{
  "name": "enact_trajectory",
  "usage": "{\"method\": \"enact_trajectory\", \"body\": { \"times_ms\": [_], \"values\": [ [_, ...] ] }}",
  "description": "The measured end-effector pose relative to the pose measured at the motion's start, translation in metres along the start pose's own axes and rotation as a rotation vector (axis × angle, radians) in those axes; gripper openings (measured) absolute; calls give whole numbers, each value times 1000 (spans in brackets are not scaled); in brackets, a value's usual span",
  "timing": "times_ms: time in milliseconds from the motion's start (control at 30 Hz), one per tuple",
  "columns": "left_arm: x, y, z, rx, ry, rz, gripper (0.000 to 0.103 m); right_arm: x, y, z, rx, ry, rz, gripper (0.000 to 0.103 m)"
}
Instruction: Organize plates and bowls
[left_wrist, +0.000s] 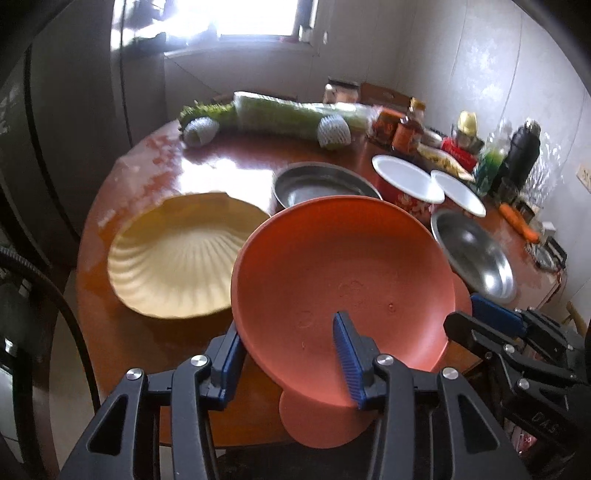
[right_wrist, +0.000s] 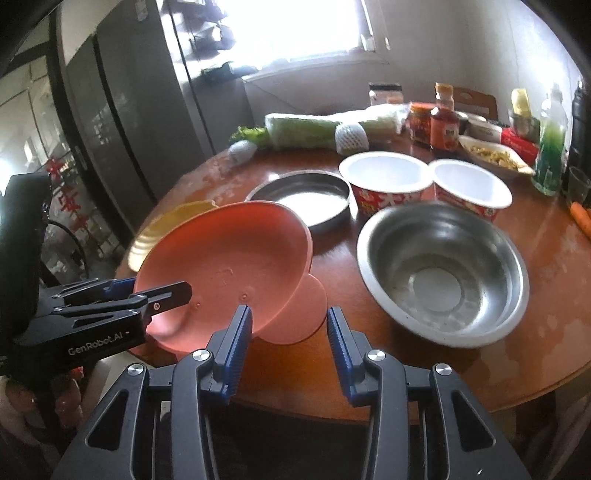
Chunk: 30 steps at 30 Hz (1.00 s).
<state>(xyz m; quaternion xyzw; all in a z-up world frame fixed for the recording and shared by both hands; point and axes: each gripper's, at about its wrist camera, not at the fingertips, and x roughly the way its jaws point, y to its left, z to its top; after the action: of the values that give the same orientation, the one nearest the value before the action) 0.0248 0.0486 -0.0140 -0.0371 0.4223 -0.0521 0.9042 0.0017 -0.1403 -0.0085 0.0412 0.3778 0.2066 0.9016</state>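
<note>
My left gripper (left_wrist: 291, 354) is shut on the near rim of an orange footed bowl (left_wrist: 332, 273) and holds it tilted above the round wooden table (left_wrist: 147, 155). The bowl also shows in the right wrist view (right_wrist: 225, 269), with the left gripper (right_wrist: 162, 295) clamped on its rim. My right gripper (right_wrist: 290, 328) is open and empty, just in front of the bowl's round foot (right_wrist: 299, 314). A yellow shell-shaped plate (left_wrist: 181, 254) lies left of the bowl. A steel pan (right_wrist: 299, 195) and a steel bowl (right_wrist: 443, 273) stand on the table.
Two white-lined red paper bowls (right_wrist: 384, 177) stand behind the steel bowl. Wrapped vegetables (right_wrist: 325, 129), sauce jars (right_wrist: 443, 125), a green bottle (right_wrist: 550, 147) and a carrot (right_wrist: 580, 218) crowd the table's back and right. A dark fridge (right_wrist: 122, 122) stands to the left.
</note>
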Motion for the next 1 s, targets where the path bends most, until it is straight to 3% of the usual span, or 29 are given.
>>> {"method": "enact_trajectory", "body": {
  "times_ms": [500, 767, 1000],
  "values": [
    [-28, 65, 31, -91, -94, 124, 47, 13, 66, 46, -123, -50, 85, 44],
    [-17, 94, 45, -123, -94, 162, 47, 33, 89, 67, -152, -55, 108, 44],
    [6, 112, 43, -145, -59, 173, 47, 55, 96, 66, -145, -13, 119, 44]
  ]
}}
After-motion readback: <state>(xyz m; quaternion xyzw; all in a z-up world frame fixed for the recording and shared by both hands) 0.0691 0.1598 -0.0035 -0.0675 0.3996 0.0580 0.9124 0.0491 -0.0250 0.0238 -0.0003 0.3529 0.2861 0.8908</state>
